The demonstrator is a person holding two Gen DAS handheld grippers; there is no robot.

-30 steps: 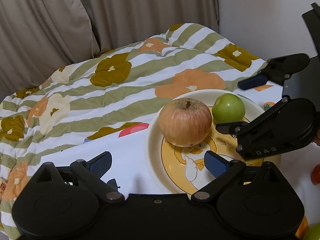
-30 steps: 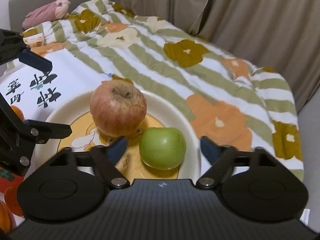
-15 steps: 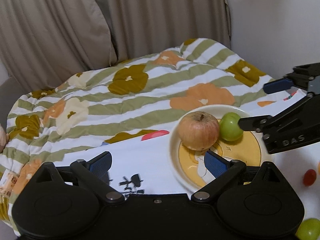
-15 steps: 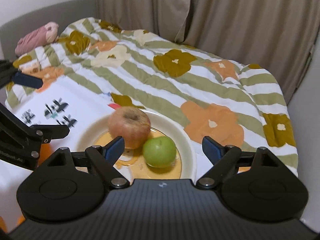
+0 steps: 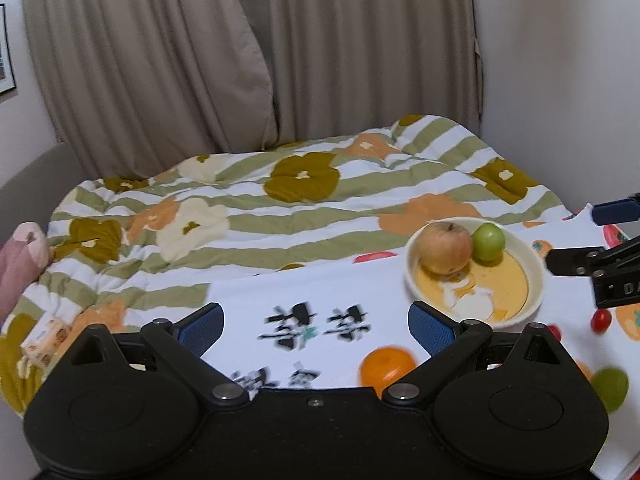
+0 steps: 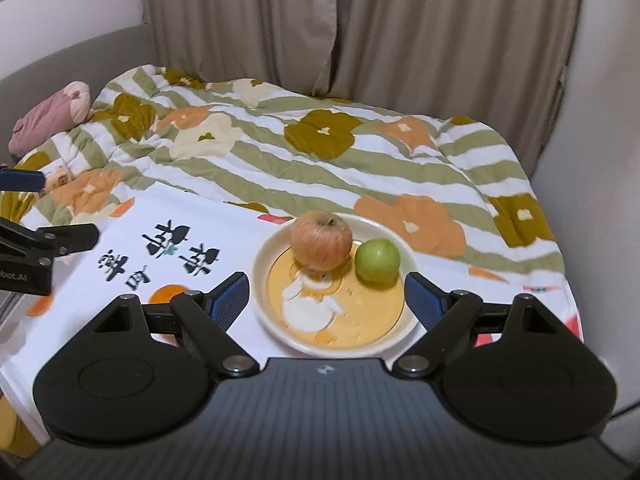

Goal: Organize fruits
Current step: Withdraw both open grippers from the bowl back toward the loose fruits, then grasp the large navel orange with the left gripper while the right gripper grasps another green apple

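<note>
**Both grippers empty above the fruit cloth**

On my left gripper (image 5: 314,326) the side plate reads "bot.AI", its start cut off by the frame edge in the right wrist view; on my right gripper (image 6: 326,296) only "DA" shows before the left view's border cuts it. The white printed cloth (image 6: 132,232) carries large black brush characters that I cannot read.

My fingers stand wide apart on both grippers and hold nothing.

The round cream plate with a yellow cartoon centre (image 6: 276,322) lies on the cloth, just ahead of my right fingers. On its far half sit a large reddish-yellow apple (image 6: 321,246) and a small green round fruit (image 6: 377,261), close beside each other. A round orange fruit (image 5: 387,366) lies on the cloth near my left gripper, partly behind its body and blurred. A small red tomato (image 5: 600,320) and another green fruit (image 5: 610,388), smeared by blur, lie off to the right.

Beyond the cloth spreads a striped floral quilt (image 5: 248,216), with beige curtains (image 6: 400,32) behind. The cloth between plate and characters is bare.
</note>
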